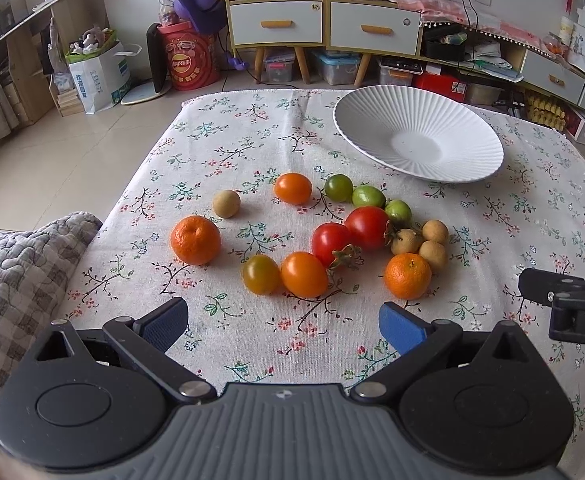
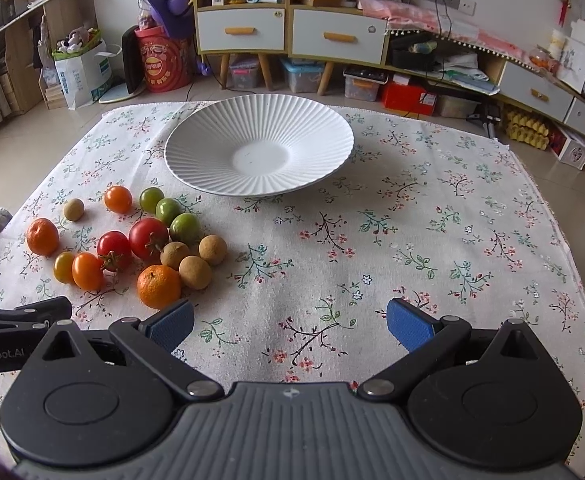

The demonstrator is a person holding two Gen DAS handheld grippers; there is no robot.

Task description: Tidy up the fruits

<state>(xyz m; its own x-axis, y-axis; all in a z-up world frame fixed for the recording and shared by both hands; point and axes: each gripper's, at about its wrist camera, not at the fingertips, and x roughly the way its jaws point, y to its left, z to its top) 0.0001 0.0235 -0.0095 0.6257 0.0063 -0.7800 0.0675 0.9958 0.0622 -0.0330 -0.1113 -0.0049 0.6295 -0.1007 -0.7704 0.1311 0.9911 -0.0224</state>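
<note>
A cluster of several small fruits lies on the floral tablecloth (image 1: 252, 136): two mandarins (image 1: 195, 240) (image 1: 407, 276), two red tomatoes (image 1: 366, 227), orange and green tomatoes (image 1: 292, 188) and brown longans (image 1: 432, 256). A white ribbed plate (image 1: 418, 138) stands empty behind them. My left gripper (image 1: 284, 326) is open just short of the fruits, nothing between its blue pads. In the right wrist view my right gripper (image 2: 290, 324) is open over bare cloth, the near mandarin (image 2: 159, 286) by its left pad, the plate (image 2: 258, 148) ahead.
A quilted grey cushion (image 1: 16, 276) borders the table's left side. Beyond the far table edge are a red bucket (image 1: 192, 56), a white paper bag (image 1: 98, 74), drawers and shelves. The right half of the cloth (image 2: 432, 220) holds nothing.
</note>
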